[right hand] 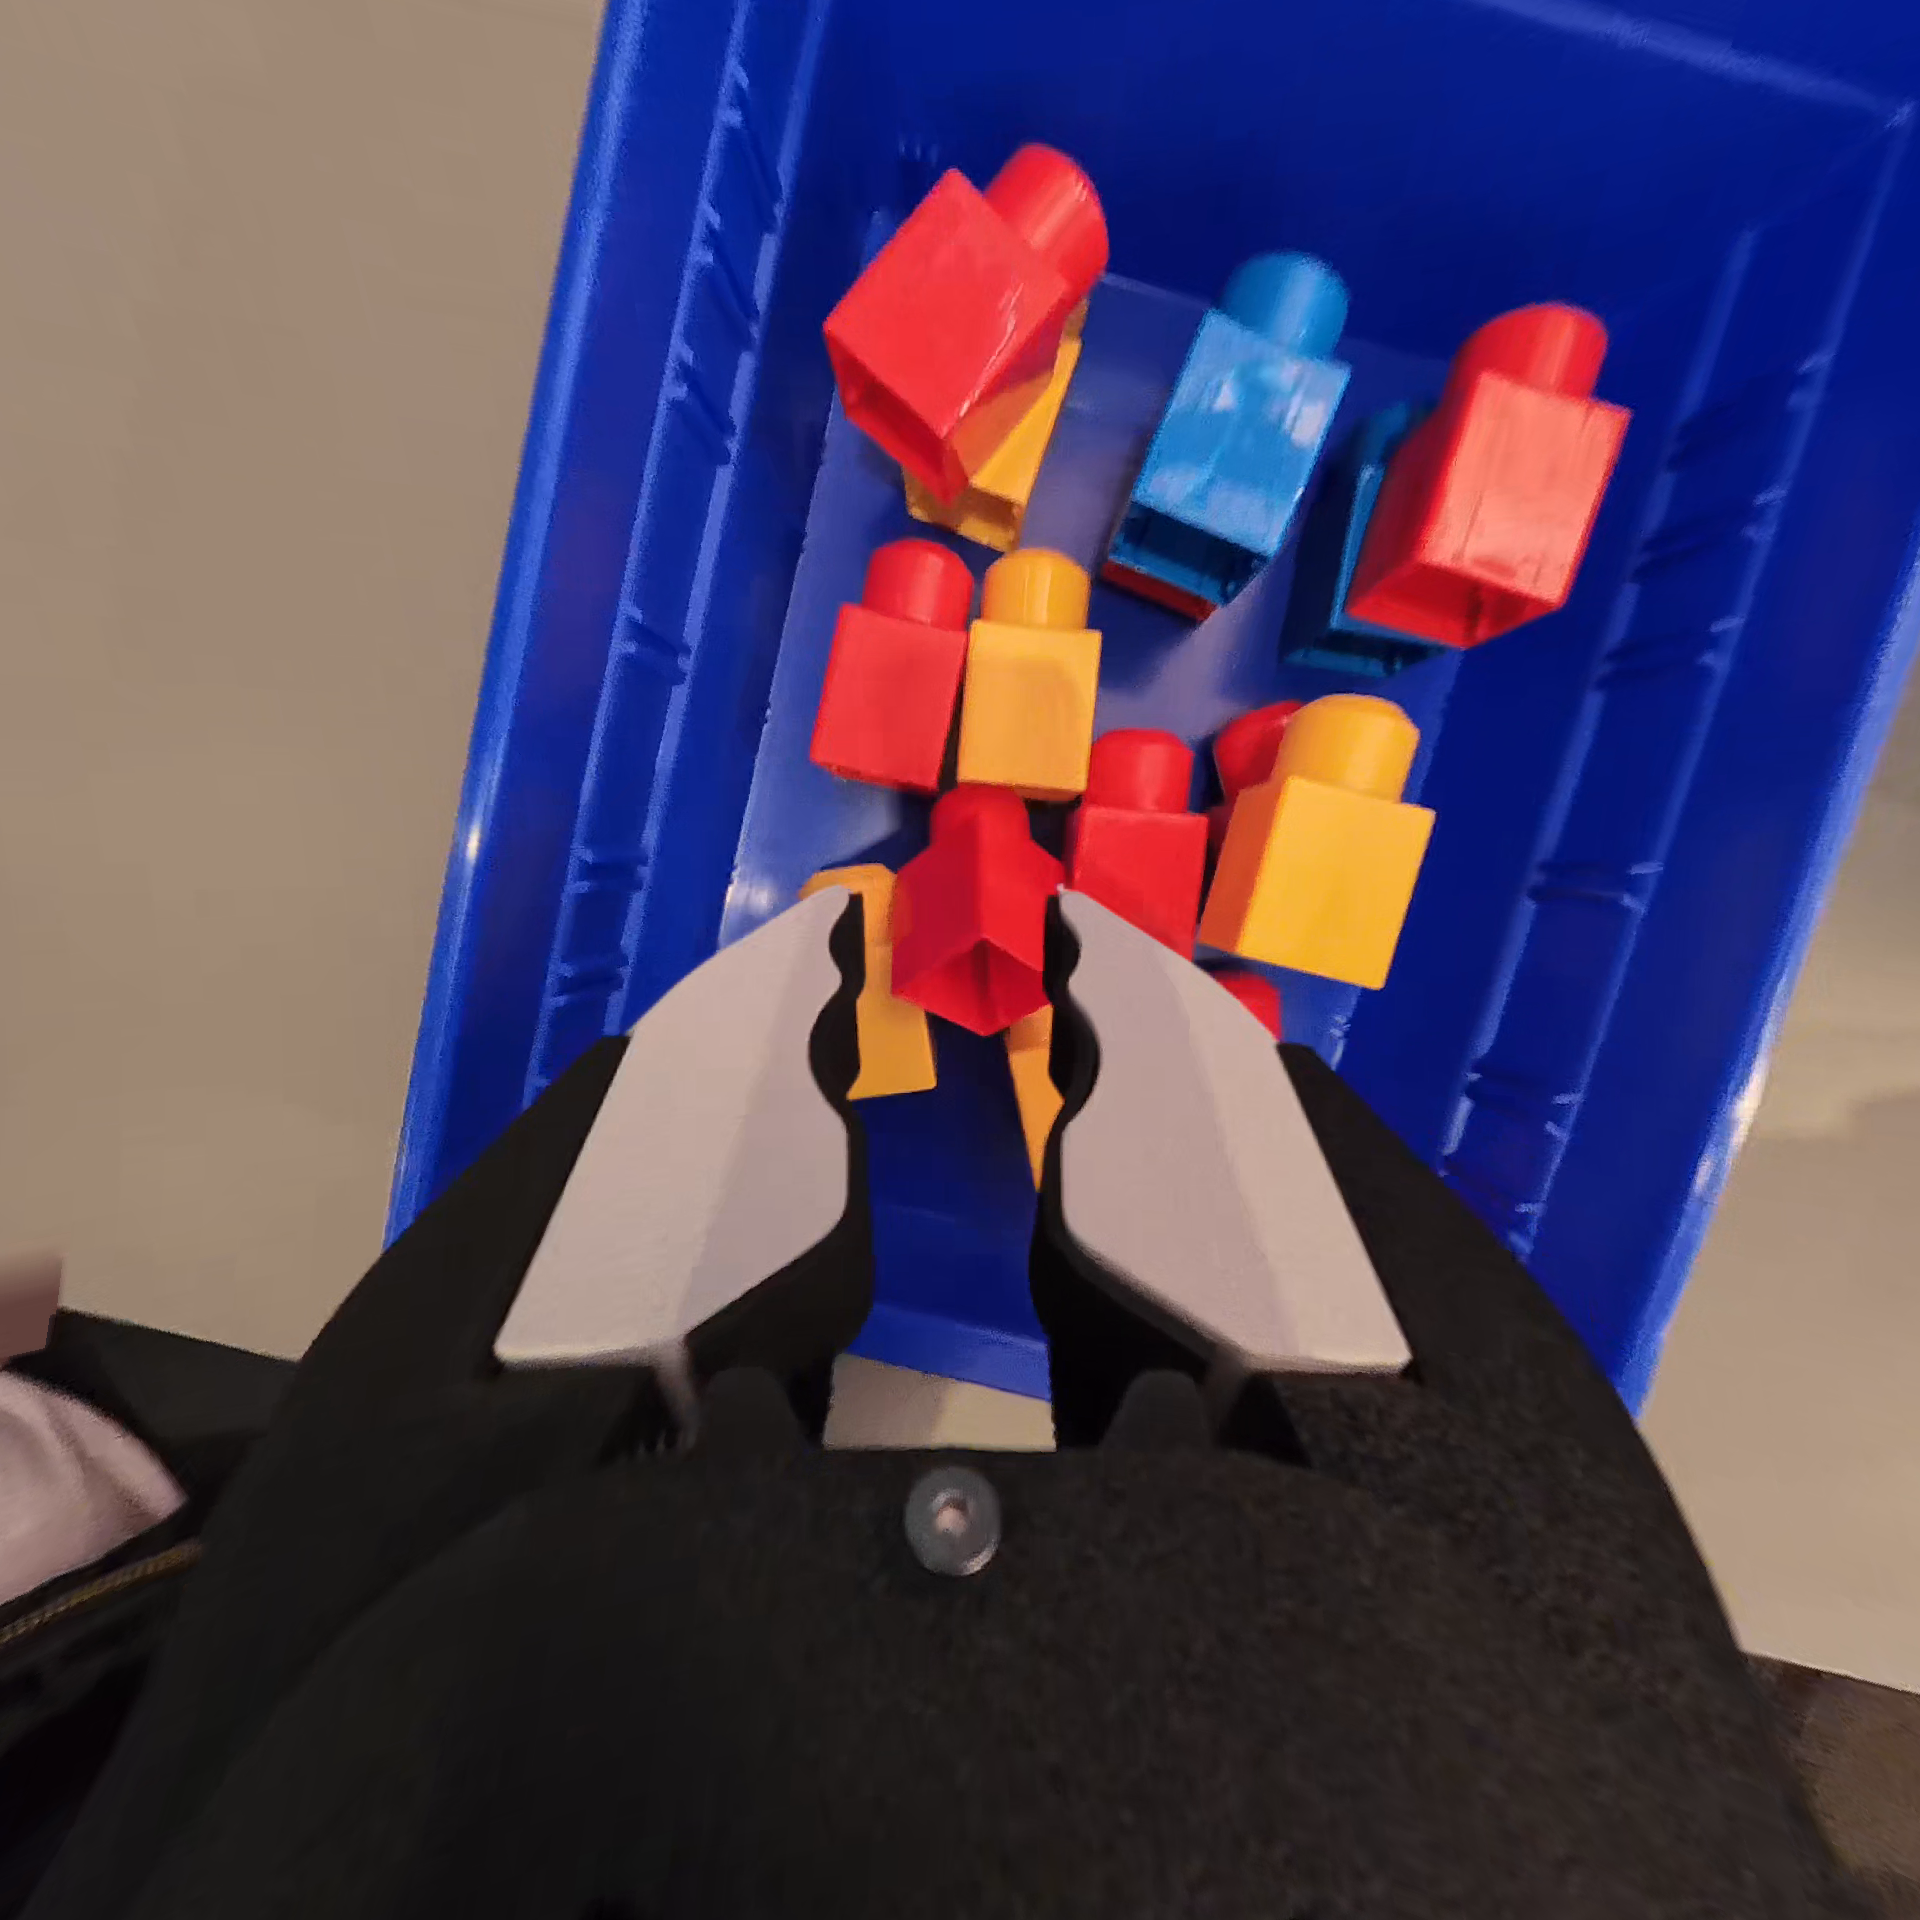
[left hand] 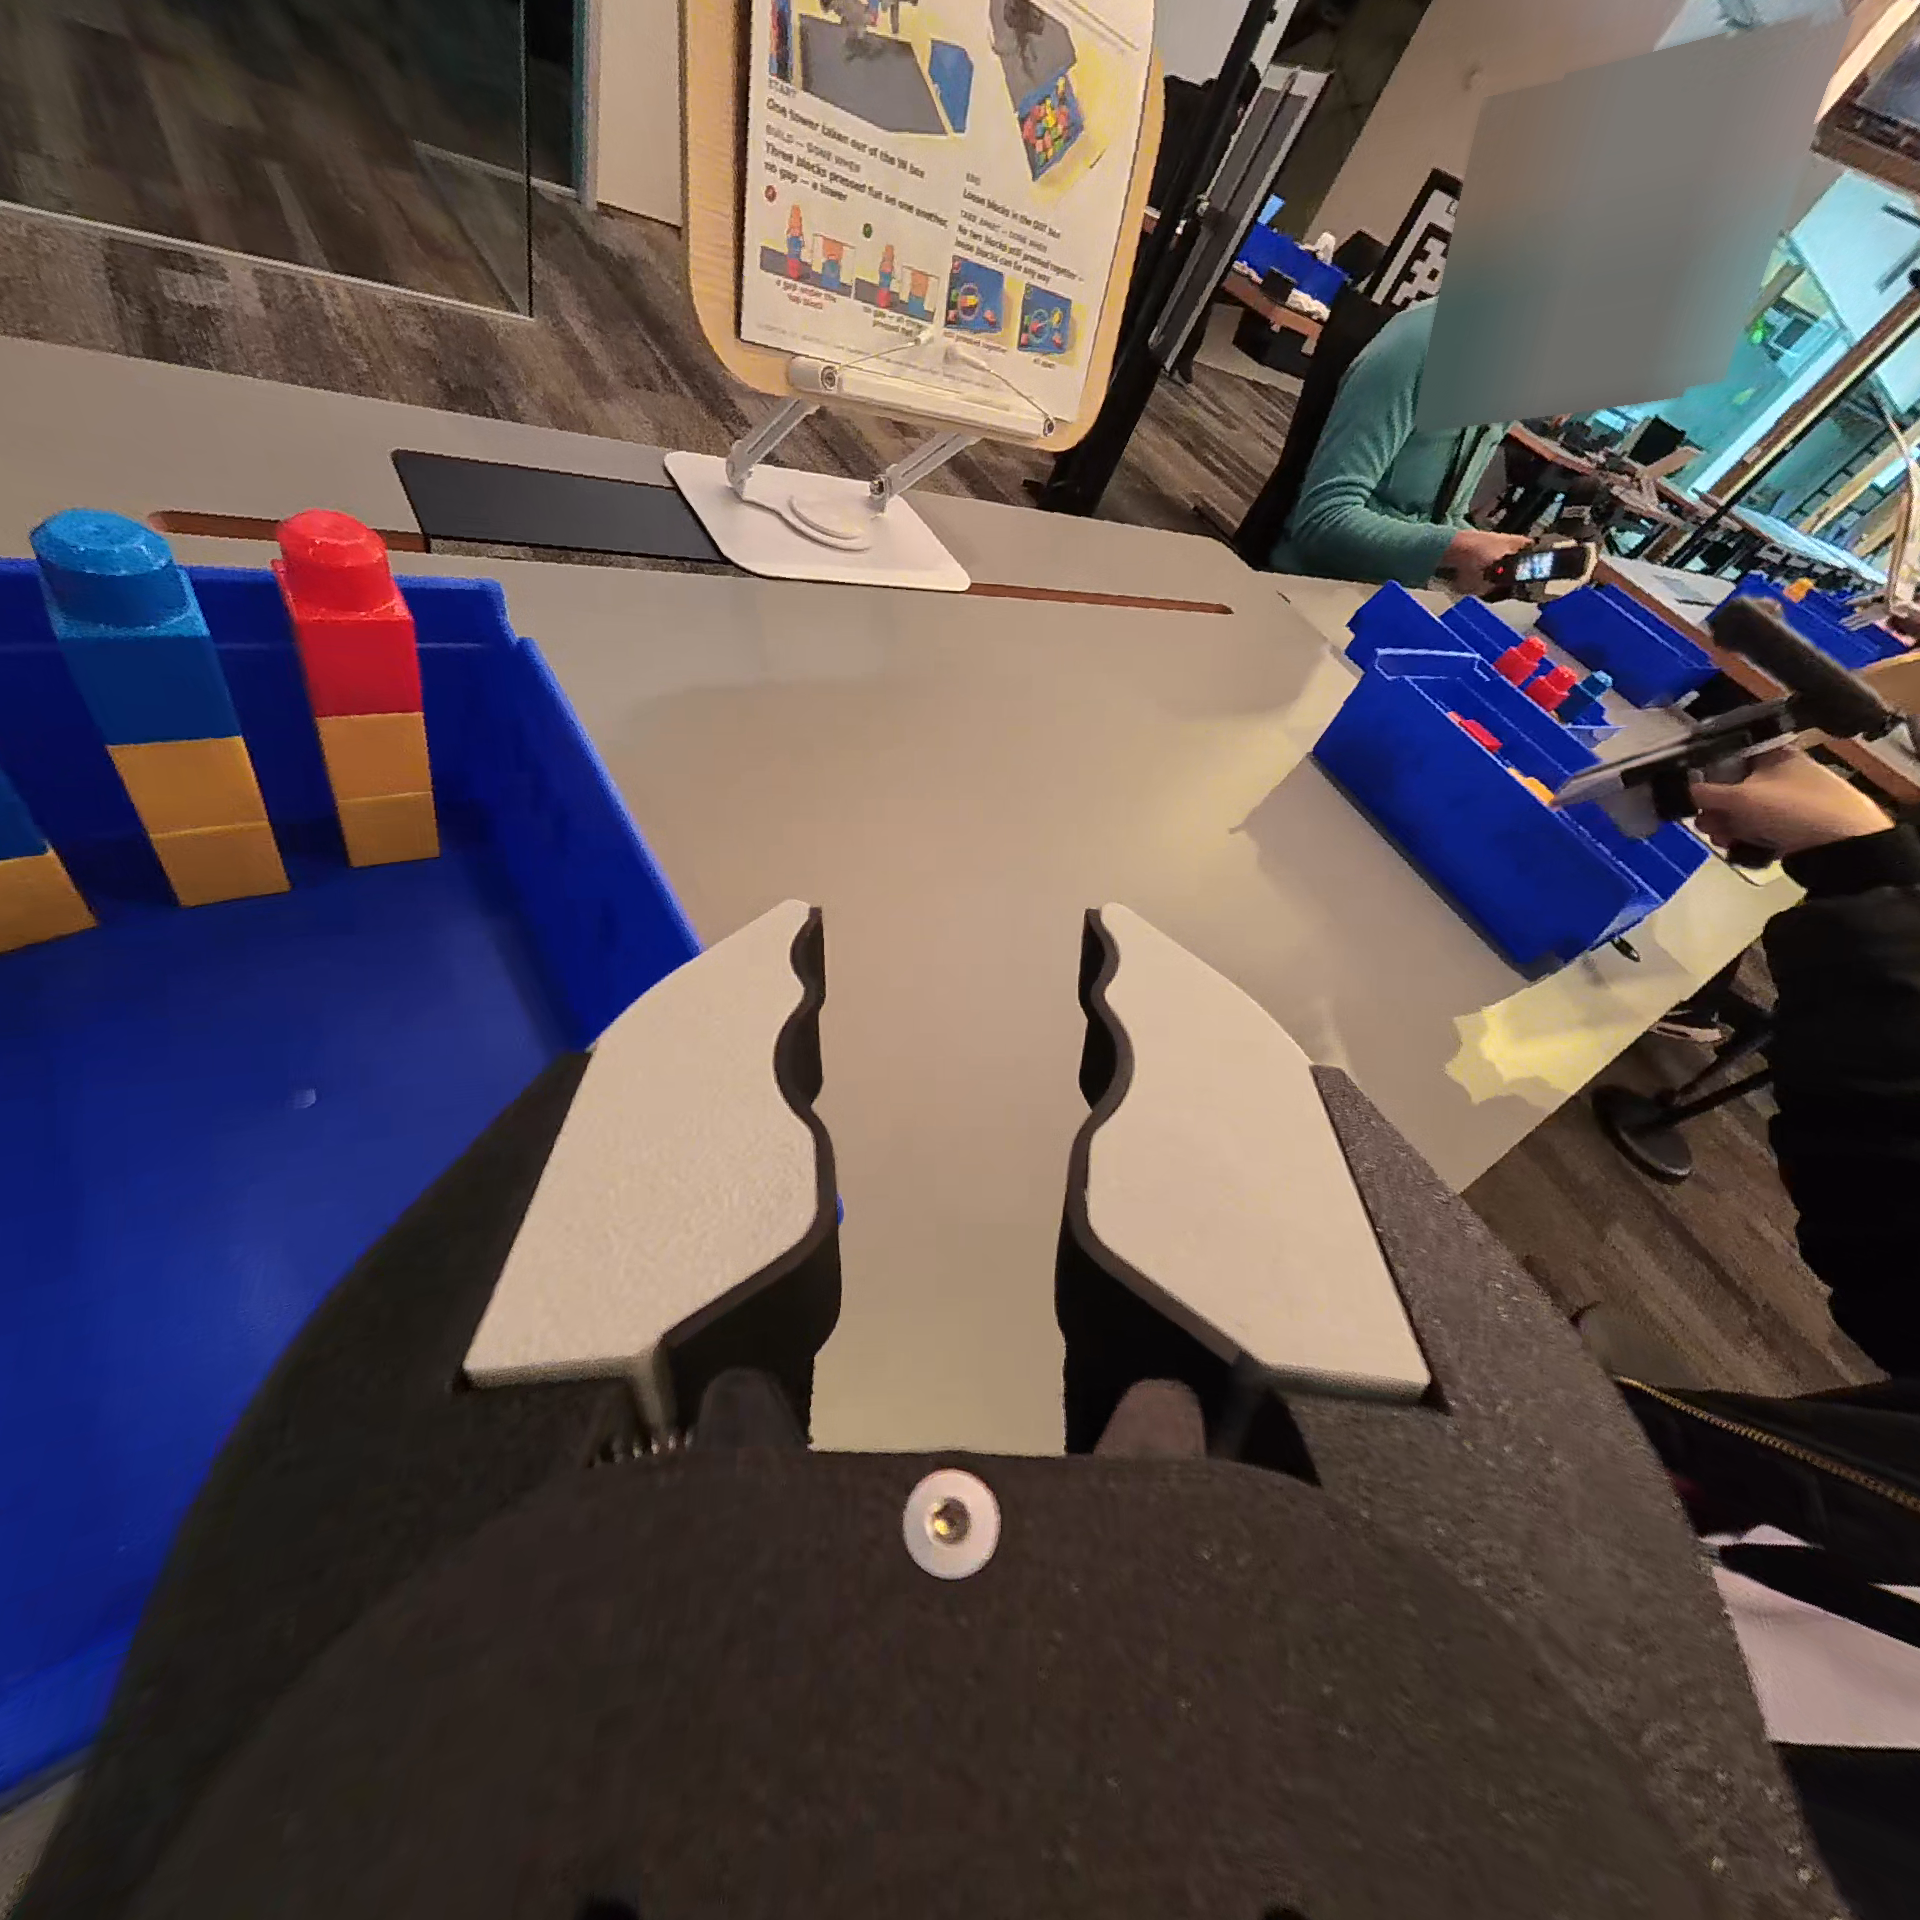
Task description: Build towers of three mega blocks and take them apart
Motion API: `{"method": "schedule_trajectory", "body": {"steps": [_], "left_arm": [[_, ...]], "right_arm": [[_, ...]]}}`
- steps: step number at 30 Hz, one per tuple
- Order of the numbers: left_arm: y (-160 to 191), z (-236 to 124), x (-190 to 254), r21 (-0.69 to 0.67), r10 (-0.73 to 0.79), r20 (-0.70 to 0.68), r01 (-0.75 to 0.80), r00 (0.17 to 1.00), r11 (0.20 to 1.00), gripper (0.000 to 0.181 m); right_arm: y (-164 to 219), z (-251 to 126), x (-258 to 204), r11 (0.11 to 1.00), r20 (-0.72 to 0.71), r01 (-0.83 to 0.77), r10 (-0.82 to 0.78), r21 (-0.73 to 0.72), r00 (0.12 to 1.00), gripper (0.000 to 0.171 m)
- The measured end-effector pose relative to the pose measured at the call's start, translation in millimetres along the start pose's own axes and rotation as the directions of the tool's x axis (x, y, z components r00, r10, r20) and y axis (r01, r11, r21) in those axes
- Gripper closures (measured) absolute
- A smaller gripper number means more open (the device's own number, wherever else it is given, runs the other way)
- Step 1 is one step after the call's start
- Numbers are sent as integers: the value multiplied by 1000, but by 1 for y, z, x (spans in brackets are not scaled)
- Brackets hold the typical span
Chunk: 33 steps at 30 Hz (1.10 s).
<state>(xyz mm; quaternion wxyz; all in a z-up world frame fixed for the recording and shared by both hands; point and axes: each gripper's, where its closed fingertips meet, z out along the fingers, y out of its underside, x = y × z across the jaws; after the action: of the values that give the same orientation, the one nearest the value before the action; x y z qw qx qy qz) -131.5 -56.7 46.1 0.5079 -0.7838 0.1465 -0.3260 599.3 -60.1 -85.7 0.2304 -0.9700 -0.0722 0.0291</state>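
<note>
My right gripper [right hand: 951, 914] is clamped on a red block [right hand: 971, 925] over the blue bin [right hand: 644, 644] of loose red, yellow and blue blocks. My left gripper [left hand: 951, 920], fingers apart and empty, sits beside a second blue bin [left hand: 312, 1091] with block towers [left hand: 364, 707] along its far wall.

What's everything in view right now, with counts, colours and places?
Towers: two whole, part of a third at the frame edge; red on two yellow, blue on two yellow; standing in the left bin.
Left bin: one, blue, on the table beside the left gripper.
Loose blocks: a dozen or so, red, yellow, blue; lying in the right bin.
Right bin: one, blue, under the right gripper.
Held block: one, red, between the right fingers.
Instruction board: one, on a white stand, far side of the table.
Mat: one, dark, by the stand.
Table: one, grey.
Other person: one, seated, background.
Left gripper: open, empty, over the table.
Right gripper: shut on the held block.
</note>
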Motion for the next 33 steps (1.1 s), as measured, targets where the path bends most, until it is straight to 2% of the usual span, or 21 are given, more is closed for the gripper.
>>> {"method": "schedule_trajectory", "body": {"steps": [4,6,8,11,15,18,21,24,26,29,33], "left_arm": [[-5,11,4,-9,-13,-3,13,1000,1000,134],[-11,17,6,-7,13,15,-13,1000,1000,134],[-18,20,-1,-3,45,68,-45,997,999,134],[-25,19,-35,-28,87,222,-83,971,996,134],[-29,8,-117,-129,173,501,-124,848,984,130],[-29,10,-174,-206,236,629,-133,741,969,126],[-20,26,-217,-253,264,691,-117,673,960,121],[-12,40,-249,-191,167,767,-28,619,981,118],[-12,47,-264,-143,115,793,0,598,990,114],[-21,57,-274,-99,111,808,-52,579,994,115],[-18,71,-284,-132,128,794,-38,594,991,115]], "right_arm": [[8,7,3,998,-4,40,-40,-45,999,143],[0,4,-1,999,-1,50,-50,15,999,147],[-11,-8,-10,991,11,74,-76,111,997,159],[-28,-33,-32,955,22,118,-129,274,991,163],[-44,-55,-73,901,75,161,-208,403,975,158],[-52,-58,-101,885,100,206,-270,417,958,155],[-59,-54,-122,880,88,258,-317,399,944,154],[-68,-51,-140,873,80,296,-352,389,933,153],[-74,-50,-148,868,74,309,-364,388,929,153],[-81,-51,-154,866,64,325,-375,381,925,153],[-85,-53,-155,866,43,342,-382,364,923,153]]}}
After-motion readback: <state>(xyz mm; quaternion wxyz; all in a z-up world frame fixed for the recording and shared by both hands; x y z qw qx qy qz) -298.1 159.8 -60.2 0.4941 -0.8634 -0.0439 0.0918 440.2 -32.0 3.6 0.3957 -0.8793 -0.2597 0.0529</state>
